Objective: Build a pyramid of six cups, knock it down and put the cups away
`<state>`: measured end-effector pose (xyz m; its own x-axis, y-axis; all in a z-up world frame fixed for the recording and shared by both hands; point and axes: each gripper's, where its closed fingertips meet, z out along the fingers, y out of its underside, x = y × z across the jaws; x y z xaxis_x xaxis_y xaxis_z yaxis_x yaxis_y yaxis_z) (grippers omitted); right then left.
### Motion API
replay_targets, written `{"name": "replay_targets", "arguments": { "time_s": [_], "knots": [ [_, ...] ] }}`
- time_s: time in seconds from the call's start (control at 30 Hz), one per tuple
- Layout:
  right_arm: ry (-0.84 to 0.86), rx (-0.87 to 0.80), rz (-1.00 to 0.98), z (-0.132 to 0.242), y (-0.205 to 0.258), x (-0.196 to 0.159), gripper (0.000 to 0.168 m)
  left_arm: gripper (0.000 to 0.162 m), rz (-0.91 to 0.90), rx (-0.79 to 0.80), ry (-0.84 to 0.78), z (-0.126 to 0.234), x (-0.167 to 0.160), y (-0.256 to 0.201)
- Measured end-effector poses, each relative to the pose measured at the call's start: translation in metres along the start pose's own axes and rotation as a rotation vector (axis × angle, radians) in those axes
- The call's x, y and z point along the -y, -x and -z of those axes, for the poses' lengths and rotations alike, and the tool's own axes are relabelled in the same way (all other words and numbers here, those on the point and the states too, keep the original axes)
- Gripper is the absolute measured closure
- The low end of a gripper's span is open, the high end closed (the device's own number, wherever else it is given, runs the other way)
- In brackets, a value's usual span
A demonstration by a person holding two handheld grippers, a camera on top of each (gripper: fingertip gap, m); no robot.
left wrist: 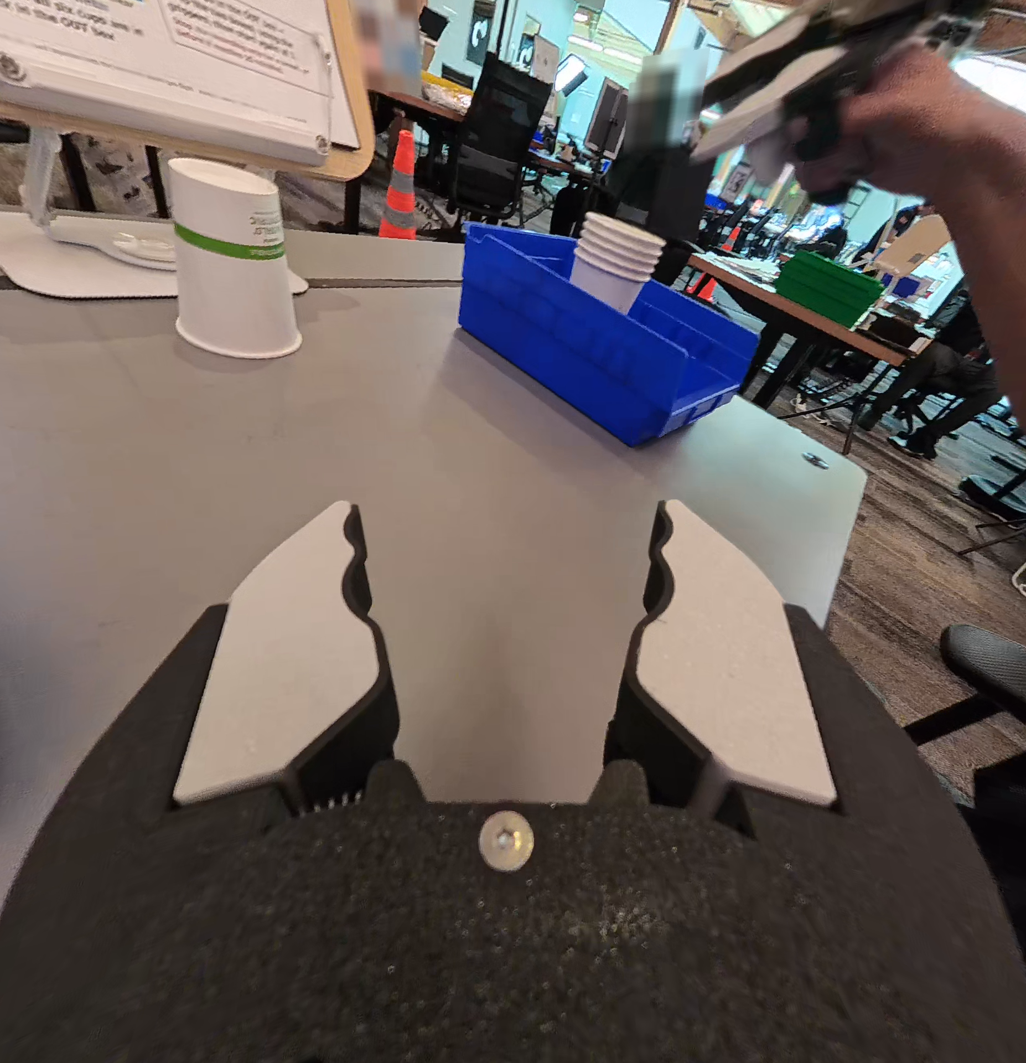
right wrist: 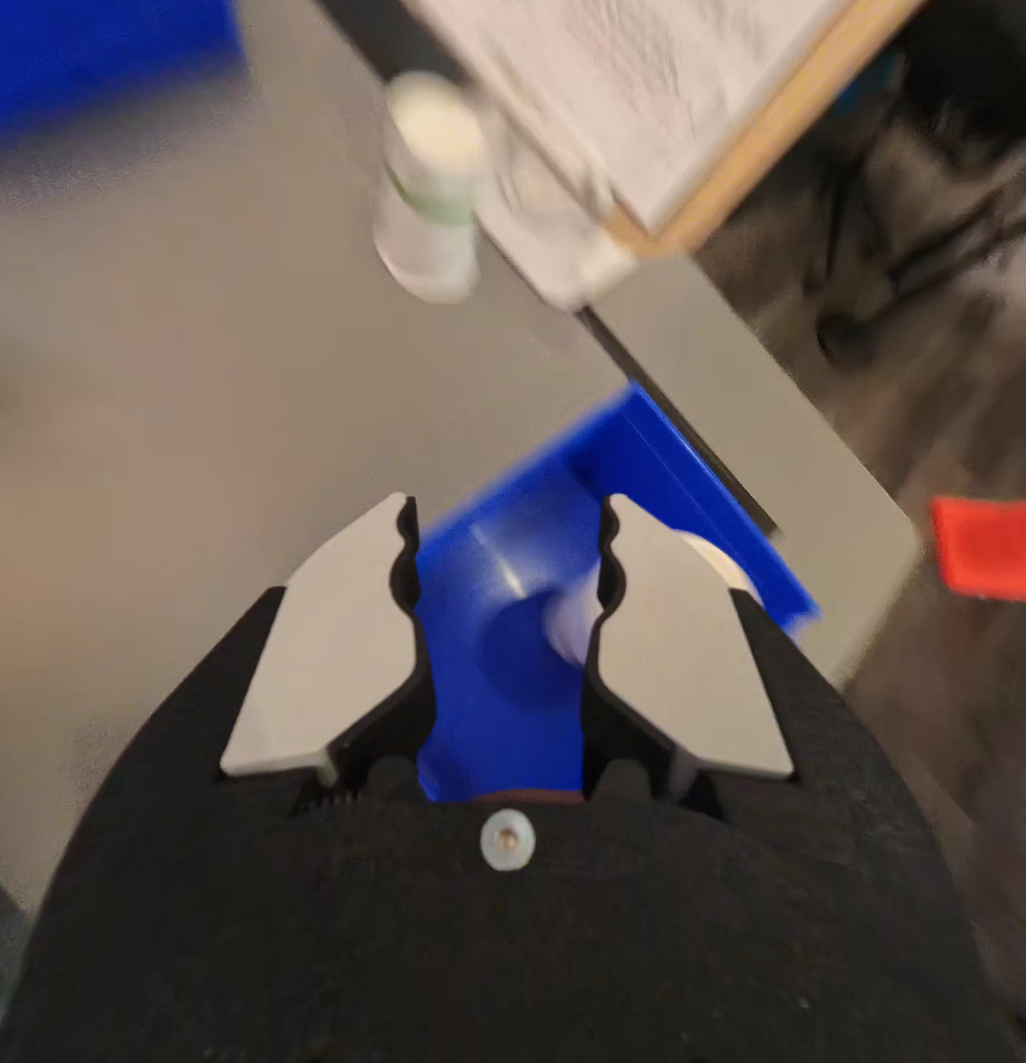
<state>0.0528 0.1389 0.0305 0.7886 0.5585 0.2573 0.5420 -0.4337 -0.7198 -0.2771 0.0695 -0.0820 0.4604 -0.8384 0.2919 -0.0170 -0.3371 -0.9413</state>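
Open-plan office/lab: desks (left wrist: 798, 310), mesh chairs (left wrist: 493, 132), monitors (left wrist: 605, 115), traffic cones (left wrist: 400, 190).

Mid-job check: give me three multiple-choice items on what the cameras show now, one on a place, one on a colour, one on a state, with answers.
1. Where is the nested stack of white paper cups?
A. on the grey table
B. in the blue plastic bin
C. in the left gripper

2. What colour is the band on the single upside-down white paper cup?
A. green
B. red
C. blue

3. How does the left gripper stand?
A. shut on a cup
B. shut, empty
C. open, empty

Answers: 1 B, the stack rises from inside the bin. 2 A, a green stripe rings its wall. 3 C, bare grey table shows between its spread fingers.
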Motion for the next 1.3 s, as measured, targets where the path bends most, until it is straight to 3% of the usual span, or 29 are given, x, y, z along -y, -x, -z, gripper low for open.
{"name": "replay_targets", "arguments": {
  "time_s": [0.13,0.23,0.33,0.6,0.77,0.87,0.97,1.13,1.2,1.3],
  "knots": [
    [-0.375,0.287,-0.178,-0.013,0.149,0.014,0.098,0.068,-0.031,0.162,0.061,-0.011,-0.008,0.031],
    [-0.421,0.405,-0.313,-0.051,0.23,-0.011,0.101,0.062,-0.07,0.319,0.102,-0.032,-0.001,0.06],
    [-0.428,0.409,-0.395,-0.076,0.261,-0.027,0.102,0.062,-0.079,0.414,0.082,-0.072,0.017,0.085],
    [-0.347,0.336,-0.294,-0.08,0.259,-0.053,0.106,0.062,0.07,0.429,0.076,-0.221,0.064,0.155],
    [-0.365,0.368,-0.359,-0.076,0.257,-0.058,0.108,0.063,0.028,0.501,0.095,-0.262,0.078,0.195],
    [-0.345,0.355,-0.344,-0.078,0.255,-0.063,0.108,0.067,-0.008,0.51,0.095,-0.271,0.085,0.209],
    [-0.343,0.357,-0.349,-0.079,0.254,-0.063,0.108,0.086,-0.059,0.479,0.166,-0.279,0.081,0.209],
    [-0.353,0.346,-0.415,-0.082,0.245,-0.063,0.109,0.087,-0.107,0.452,0.152,-0.258,0.099,0.191],
    [-0.39,0.341,-0.475,-0.083,0.237,-0.058,0.109,0.087,-0.037,0.352,0.081,-0.237,0.117,0.171],
    [-0.462,0.351,-0.599,-0.084,0.218,-0.042,0.112,0.088,0.165,0.075,-0.135,-0.192,0.155,0.129]
  ]
}}
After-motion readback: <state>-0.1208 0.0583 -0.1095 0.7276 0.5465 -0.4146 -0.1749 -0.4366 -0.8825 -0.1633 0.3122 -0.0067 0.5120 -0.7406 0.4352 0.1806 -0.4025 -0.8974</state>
